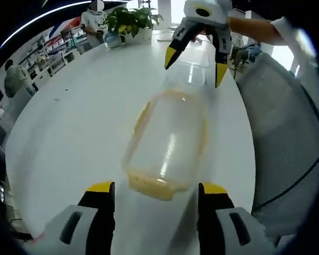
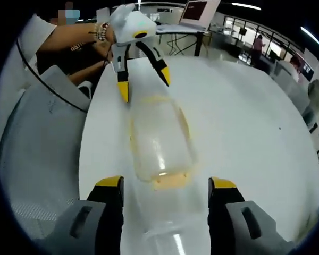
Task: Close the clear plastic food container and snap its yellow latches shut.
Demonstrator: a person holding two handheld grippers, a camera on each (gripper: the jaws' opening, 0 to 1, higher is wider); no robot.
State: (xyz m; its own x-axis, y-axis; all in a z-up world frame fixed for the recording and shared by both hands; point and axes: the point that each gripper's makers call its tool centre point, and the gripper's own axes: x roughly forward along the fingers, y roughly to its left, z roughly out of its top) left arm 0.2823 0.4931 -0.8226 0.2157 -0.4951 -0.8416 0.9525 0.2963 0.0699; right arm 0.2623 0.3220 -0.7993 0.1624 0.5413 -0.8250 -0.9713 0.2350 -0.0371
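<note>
The clear plastic food container (image 1: 166, 141) with a yellow rim lies lengthwise on the white table (image 1: 69, 122). My left gripper (image 1: 157, 188) is open, its yellow-tipped jaws standing just short of the container's near end. My right gripper (image 1: 196, 61) faces it from the far end, open, above a clear flat piece (image 1: 190, 73) that looks like the lid. In the right gripper view the container (image 2: 159, 138) lies ahead of my open right gripper (image 2: 166, 183), the clear piece (image 2: 167, 236) sits low between its jaws, and the left gripper (image 2: 143, 79) hangs open beyond.
A grey mesh chair (image 1: 287, 138) stands against the table's right edge. A potted plant (image 1: 130, 21) sits at the table's far end. A person's arm (image 2: 69, 37) holds the left gripper. A laptop (image 2: 195, 11) stands on a far table.
</note>
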